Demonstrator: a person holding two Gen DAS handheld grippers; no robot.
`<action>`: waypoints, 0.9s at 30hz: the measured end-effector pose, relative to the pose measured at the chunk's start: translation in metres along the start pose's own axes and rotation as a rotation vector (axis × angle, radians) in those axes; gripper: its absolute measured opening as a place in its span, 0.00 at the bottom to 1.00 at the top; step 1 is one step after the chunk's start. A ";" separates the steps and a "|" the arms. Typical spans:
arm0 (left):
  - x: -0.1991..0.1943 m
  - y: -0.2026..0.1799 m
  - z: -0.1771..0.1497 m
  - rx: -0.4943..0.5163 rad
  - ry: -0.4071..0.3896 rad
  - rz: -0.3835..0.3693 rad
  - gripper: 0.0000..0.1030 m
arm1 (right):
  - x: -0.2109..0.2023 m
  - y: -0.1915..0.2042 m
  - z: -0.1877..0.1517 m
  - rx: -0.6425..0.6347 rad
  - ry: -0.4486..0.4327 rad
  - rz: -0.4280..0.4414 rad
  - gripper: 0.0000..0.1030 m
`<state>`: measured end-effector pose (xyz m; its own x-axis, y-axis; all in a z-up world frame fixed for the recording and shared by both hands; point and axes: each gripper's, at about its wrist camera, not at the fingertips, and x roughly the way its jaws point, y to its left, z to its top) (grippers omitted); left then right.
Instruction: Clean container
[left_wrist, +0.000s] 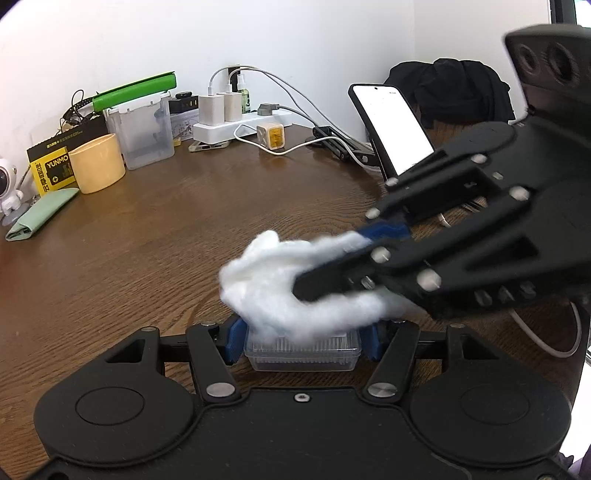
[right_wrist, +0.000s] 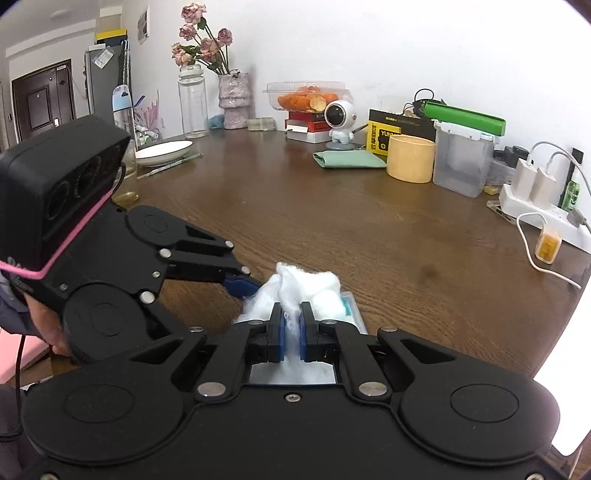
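Left gripper (left_wrist: 301, 341) clamped on small clear plastic container (left_wrist: 302, 350), blue pads against both short sides; container low over wooden table (left_wrist: 147, 240), contact with table not discernible. Right gripper (right_wrist: 291, 325) pinched on wad of white cotton (left_wrist: 291, 284); cotton bulging out past the fingertips (right_wrist: 282, 332), pressed down onto the container's top — covers most of it in left wrist view; right wrist view shows only a corner of container (right_wrist: 351, 308) peeking out beside cotton (right_wrist: 306, 288). Right gripper (left_wrist: 332, 266) coming in from the right at a slant, across the left gripper's line; motion blur on it and the cotton. Left gripper (right_wrist: 245, 286) seen from the side in right wrist view, blue pad touching the cotton's edge. Background, well apart from the work — yellow cup (left_wrist: 96, 162), tall clear bin with green lid (left_wrist: 142, 122), white power strip (left_wrist: 240, 125), propped phone (left_wrist: 393, 125), folded green cloth (right_wrist: 349, 159).
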<state>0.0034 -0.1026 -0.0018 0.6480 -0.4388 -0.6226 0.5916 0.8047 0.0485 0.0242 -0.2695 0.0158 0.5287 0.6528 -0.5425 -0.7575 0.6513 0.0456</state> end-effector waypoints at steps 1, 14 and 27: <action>0.000 0.000 0.000 0.000 0.000 0.001 0.59 | 0.001 -0.003 0.002 0.005 0.002 -0.003 0.07; -0.006 0.001 -0.004 -0.027 0.009 -0.001 0.58 | -0.008 -0.003 -0.004 0.002 0.044 -0.029 0.07; -0.006 0.002 -0.003 -0.026 0.004 -0.014 0.56 | -0.012 -0.004 0.002 0.018 0.035 -0.013 0.14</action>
<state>-0.0007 -0.0974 0.0001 0.6378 -0.4489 -0.6258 0.5883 0.8084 0.0196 0.0213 -0.2791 0.0244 0.5248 0.6303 -0.5721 -0.7431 0.6671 0.0532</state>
